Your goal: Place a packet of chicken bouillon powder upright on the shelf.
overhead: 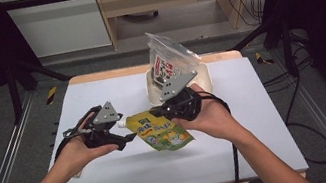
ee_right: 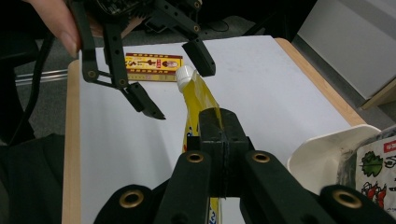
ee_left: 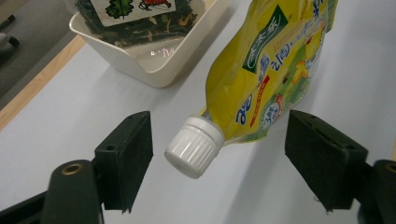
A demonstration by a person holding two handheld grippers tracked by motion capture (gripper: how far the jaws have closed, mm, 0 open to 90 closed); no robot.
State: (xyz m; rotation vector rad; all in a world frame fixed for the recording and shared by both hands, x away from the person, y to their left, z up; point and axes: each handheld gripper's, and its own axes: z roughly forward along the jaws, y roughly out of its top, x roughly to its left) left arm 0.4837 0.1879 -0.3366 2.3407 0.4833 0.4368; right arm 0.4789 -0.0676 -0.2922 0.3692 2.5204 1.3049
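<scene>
A yellow spouted pouch (overhead: 160, 130) with a white screw cap (ee_left: 194, 147) is held above the white table. My right gripper (ee_right: 219, 116) is shut on the pouch's (ee_right: 198, 93) rear edge, jaws pressed together over it. My left gripper (ee_left: 219, 121) is open, one jaw on each side of the cap, and the pads (ee_left: 128, 154) stand clear of it. In the high view the left gripper (overhead: 124, 130) sits left of the pouch and the right gripper (overhead: 165, 114) above its right part. The right gripper view shows the cap (ee_right: 184, 74) between the left gripper's (ee_right: 180, 91) spread jaws.
A white tray (overhead: 153, 93) at the table's far middle holds a clear bag of dark snacks (overhead: 167, 57). The tray (ee_left: 140, 70) lies just beyond the pouch. A flat red-and-yellow packet (ee_right: 152, 65) lies on the table behind the left gripper. Dark frame posts flank the table.
</scene>
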